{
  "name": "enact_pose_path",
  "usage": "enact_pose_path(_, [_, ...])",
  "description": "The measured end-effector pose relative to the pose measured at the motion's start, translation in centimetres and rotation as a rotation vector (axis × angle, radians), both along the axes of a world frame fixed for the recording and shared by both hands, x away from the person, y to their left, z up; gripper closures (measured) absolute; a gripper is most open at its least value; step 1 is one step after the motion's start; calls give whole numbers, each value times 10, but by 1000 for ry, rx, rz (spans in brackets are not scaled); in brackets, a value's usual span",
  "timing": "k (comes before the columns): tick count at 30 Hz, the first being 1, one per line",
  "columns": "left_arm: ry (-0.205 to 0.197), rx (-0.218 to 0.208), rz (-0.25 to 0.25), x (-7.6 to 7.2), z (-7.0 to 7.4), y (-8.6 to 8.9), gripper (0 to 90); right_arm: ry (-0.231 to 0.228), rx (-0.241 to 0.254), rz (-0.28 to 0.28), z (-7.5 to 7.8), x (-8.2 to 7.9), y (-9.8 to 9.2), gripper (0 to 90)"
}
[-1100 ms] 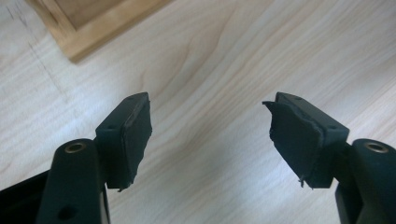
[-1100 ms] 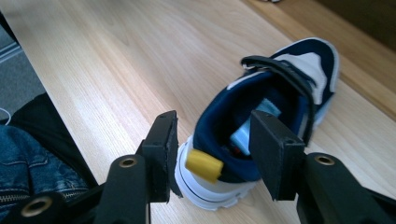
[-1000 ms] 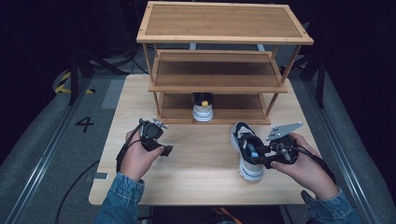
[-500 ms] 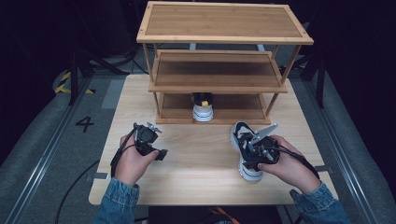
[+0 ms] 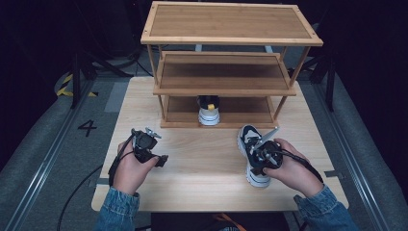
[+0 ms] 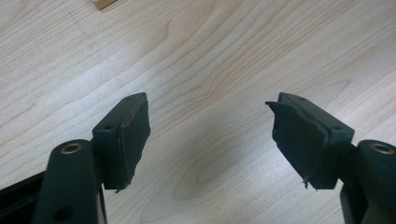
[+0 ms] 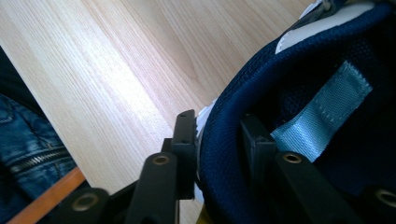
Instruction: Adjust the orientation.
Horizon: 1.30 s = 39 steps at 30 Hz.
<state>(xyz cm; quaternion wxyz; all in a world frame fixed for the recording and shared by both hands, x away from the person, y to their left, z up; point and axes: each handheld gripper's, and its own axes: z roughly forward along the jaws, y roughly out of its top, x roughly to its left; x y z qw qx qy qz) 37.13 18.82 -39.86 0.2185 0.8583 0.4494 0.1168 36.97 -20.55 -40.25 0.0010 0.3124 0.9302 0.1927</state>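
A navy and white sneaker (image 5: 247,138) lies on the wooden table (image 5: 202,168) at the front right, toe pointing toward the rack. My right gripper (image 5: 262,162) sits over its heel end. In the right gripper view the right gripper (image 7: 217,122) has its jaws on either side of the sneaker's (image 7: 299,60) navy collar; they have just been closing and now pinch it. My left gripper (image 5: 159,160) hovers at the front left. Its wide-open jaws (image 6: 210,105) have only bare table between them.
A three-tier wooden rack (image 5: 231,39) stands at the back of the table. A second sneaker (image 5: 209,111) with a yellow-lined opening sits on its bottom shelf, heel toward me. A denim sleeve (image 7: 28,144) shows at the table's front edge.
My right hand dropped and shifted left onto the sneaker's heel, and its jaws closed on the collar. The left hand has barely moved.
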Motion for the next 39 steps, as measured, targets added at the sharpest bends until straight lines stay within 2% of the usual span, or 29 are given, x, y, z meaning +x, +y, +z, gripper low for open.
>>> enact_pose_path(6, [2, -10, 5, 3, 1, 3, 282, 11, 14, -12, 4, 3, 3, 732])
enact_pose_path(12, [-2, -19, 6, 6, 0, 3, 282, -64, 52, -10, 18, 11, 7, 731])
enact_pose_path(18, [-2, -20, -3, 9, 1, 1, 282, -100, 47, -10, 29, 29, 14, 726])
enact_pose_path(20, [3, -18, -8, 10, 2, 2, 295, -108, 52, -6, 33, 42, 17, 723])
enact_pose_path(22, [-8, -25, -7, 11, 4, 5, 294, -113, 53, -9, 33, 52, 20, 722])
enact_pose_path(25, [-11, -28, -2, 12, 5, 7, 292, -118, 46, -15, 33, 61, 24, 722])
enact_pose_path(39, [-4, -37, -9, 19, 7, 11, 288, -134, 20, -31, 21, 119, 52, 717])
